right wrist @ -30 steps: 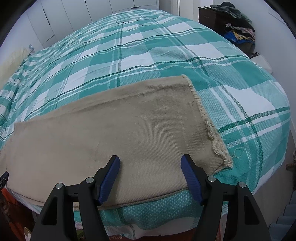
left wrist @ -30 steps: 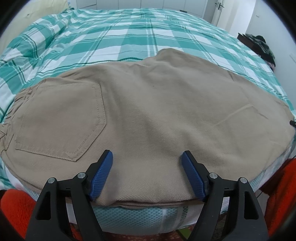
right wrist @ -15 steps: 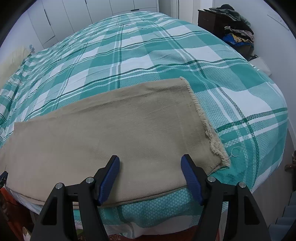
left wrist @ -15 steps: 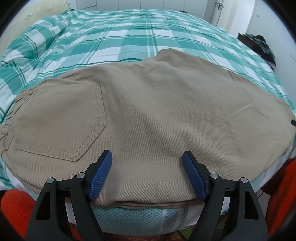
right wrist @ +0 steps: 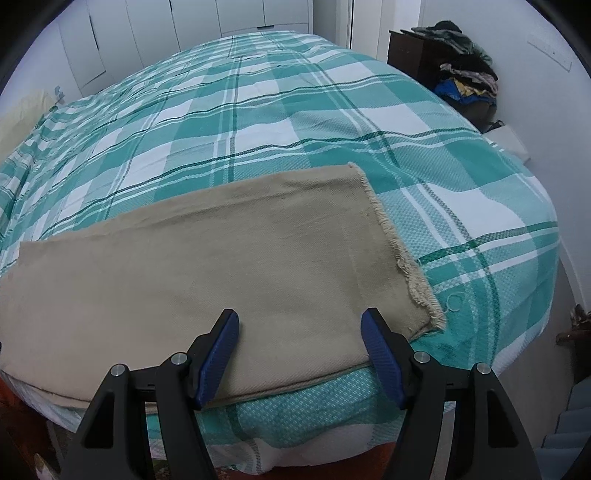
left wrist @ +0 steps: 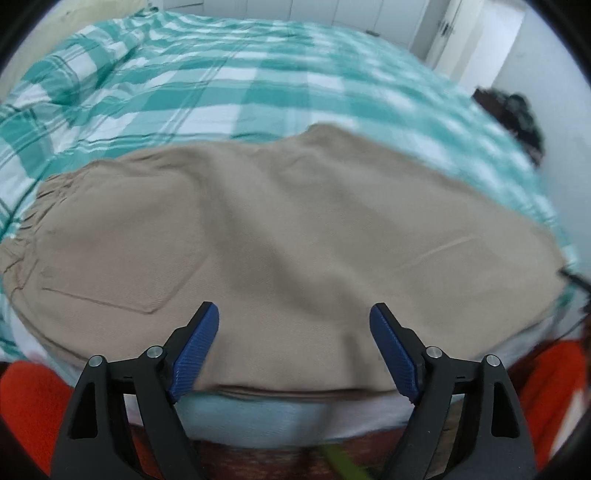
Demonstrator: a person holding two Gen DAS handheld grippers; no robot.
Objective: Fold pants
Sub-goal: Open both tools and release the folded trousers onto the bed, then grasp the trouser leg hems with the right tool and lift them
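Observation:
Tan pants (left wrist: 295,236) lie flat, folded leg over leg, along the near edge of the bed. The left wrist view shows the seat end with the elastic waistband at the left and a back pocket (left wrist: 114,243). The right wrist view shows the leg end (right wrist: 221,266) with a frayed hem (right wrist: 402,258) at the right. My left gripper (left wrist: 293,336) is open and empty, just above the pants' near edge. My right gripper (right wrist: 299,339) is open and empty, over the near edge of the legs close to the hem.
The bed has a teal and white plaid cover (right wrist: 295,110). A dark dresser with a pile of clothes (right wrist: 461,70) stands at the far right by the wall. White wardrobe doors (right wrist: 184,22) are behind the bed. Orange fabric (left wrist: 29,410) shows below the bed edge.
The left wrist view has blurred and shifted: the left gripper moved back and up a little from the pants. The right gripper also drew back slightly. Both stay open.

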